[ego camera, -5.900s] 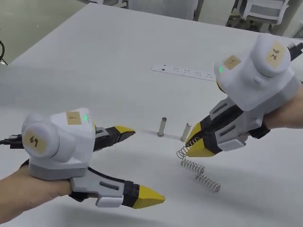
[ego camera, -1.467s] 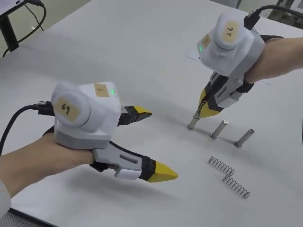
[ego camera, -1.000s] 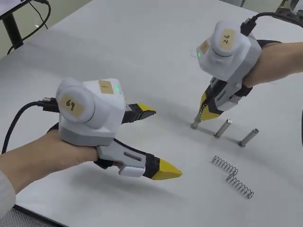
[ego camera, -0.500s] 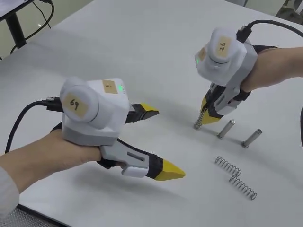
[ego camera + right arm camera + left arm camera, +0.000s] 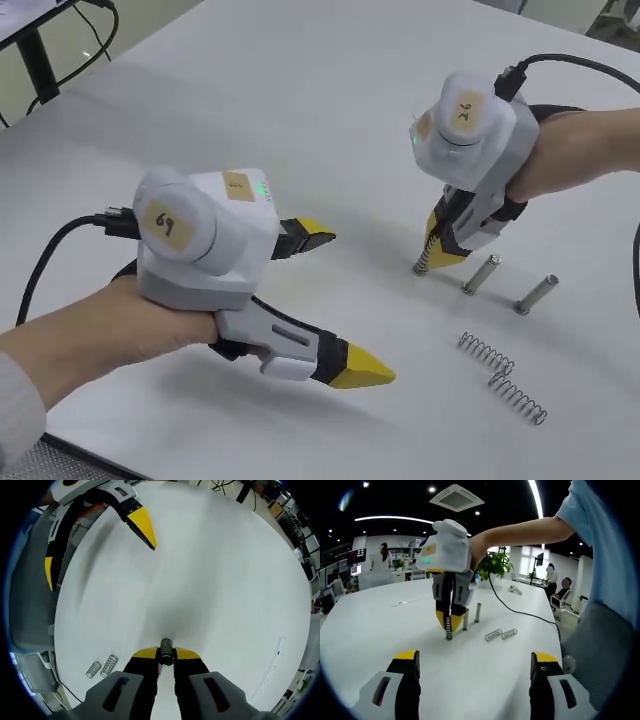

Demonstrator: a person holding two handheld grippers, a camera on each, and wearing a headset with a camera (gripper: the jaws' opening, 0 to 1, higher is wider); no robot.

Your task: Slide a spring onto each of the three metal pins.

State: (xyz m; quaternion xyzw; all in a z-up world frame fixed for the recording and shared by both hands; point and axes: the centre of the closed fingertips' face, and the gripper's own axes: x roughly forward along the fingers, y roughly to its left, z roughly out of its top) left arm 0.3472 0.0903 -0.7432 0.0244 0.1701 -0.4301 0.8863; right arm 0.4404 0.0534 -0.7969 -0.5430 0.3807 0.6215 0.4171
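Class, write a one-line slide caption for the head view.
Right gripper holds a spring on one pin; two pins stand bare, two springs lie loose, left gripper open.

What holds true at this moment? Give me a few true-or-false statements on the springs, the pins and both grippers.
1. The right gripper is shut on a spring, held upright with its lower end at the table. True.
2. Two loose springs lie on the table. True.
3. All three pins carry springs. False: two pins stand bare.
4. The left gripper grips a spring. False: its fingers are wide apart and empty.
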